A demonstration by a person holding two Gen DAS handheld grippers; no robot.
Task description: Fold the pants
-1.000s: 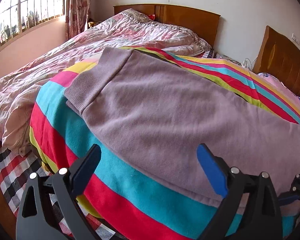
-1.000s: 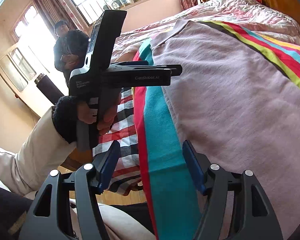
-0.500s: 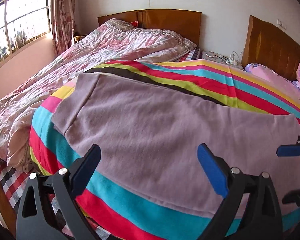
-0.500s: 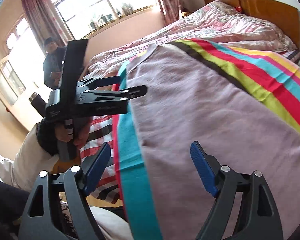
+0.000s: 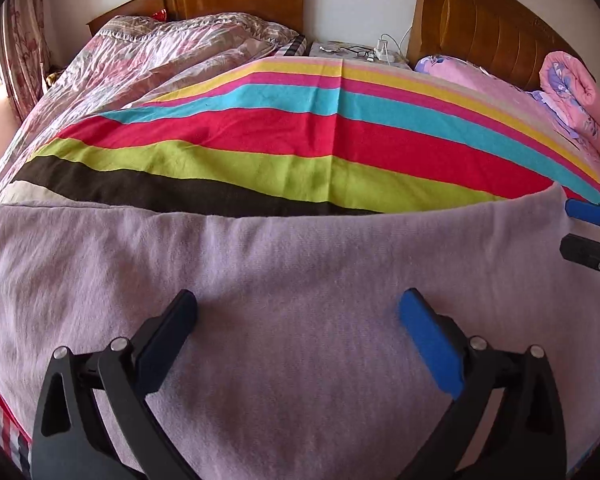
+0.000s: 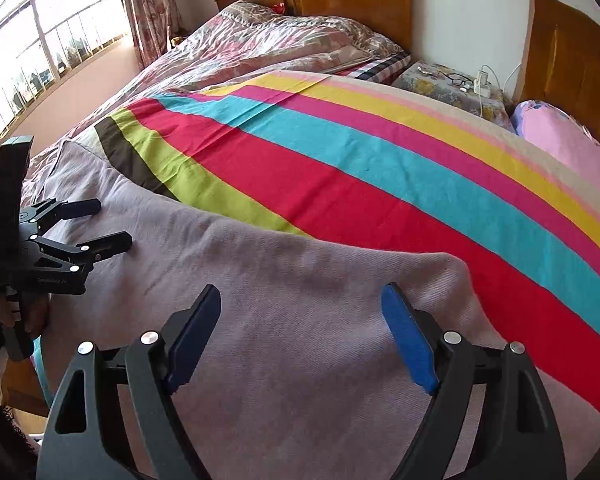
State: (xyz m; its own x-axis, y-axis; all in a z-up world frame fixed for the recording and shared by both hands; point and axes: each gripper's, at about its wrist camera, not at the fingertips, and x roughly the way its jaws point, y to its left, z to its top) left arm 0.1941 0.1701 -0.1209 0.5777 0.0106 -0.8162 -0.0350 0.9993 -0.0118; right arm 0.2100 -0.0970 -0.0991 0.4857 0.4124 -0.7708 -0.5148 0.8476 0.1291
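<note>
Both tools are seen wide and empty: the left tool (image 5: pixel 298 320) in the lower middle of its frame, the right tool (image 6: pixel 302 316) likewise, its jaws having just been opening with nothing between them. Compared with a second ago, both views have been swung along the pants (image 5: pixel 284 280), which are spread flat on the striped blanket (image 5: pixel 260 152) of the bed. A grasp for the next fold is probably being prepared.

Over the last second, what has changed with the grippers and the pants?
Both grippers swung to face the headboards. The left gripper now hangs over the pants, no longer over their near edge. The right gripper moved from the bed's edge to over the pants, and its jaws have just been opening, nothing between them. The pants still lie flat on the striped blanket, ungripped.
</note>
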